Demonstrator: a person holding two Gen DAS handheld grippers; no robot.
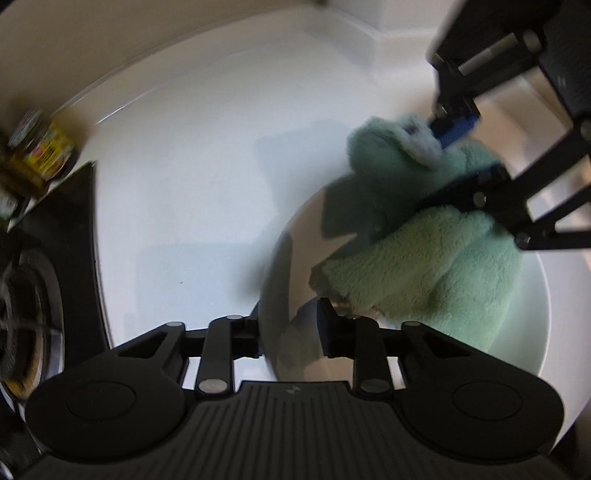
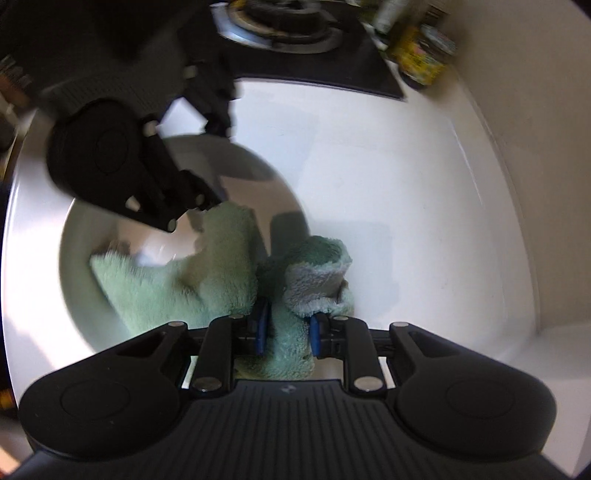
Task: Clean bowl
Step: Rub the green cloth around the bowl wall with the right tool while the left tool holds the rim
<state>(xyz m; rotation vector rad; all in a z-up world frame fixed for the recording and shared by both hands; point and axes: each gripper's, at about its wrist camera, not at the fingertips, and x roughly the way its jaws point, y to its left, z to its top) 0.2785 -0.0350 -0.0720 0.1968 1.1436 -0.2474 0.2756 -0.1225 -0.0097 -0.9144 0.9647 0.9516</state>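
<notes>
A glossy white bowl stands on a white counter. My left gripper straddles its rim, one finger outside and one against the inner wall, shut on the bowl. A fluffy green cloth lies partly inside the bowl and spills over its rim. My right gripper has its blue pads shut on a bunched fold of the cloth near the rim. The bowl's floor under the cloth is hidden. Both views are blurred.
The white counter stretches away from the bowl to a pale wall. A black hob with a burner borders it. Yellow-labelled jars stand by the hob's corner.
</notes>
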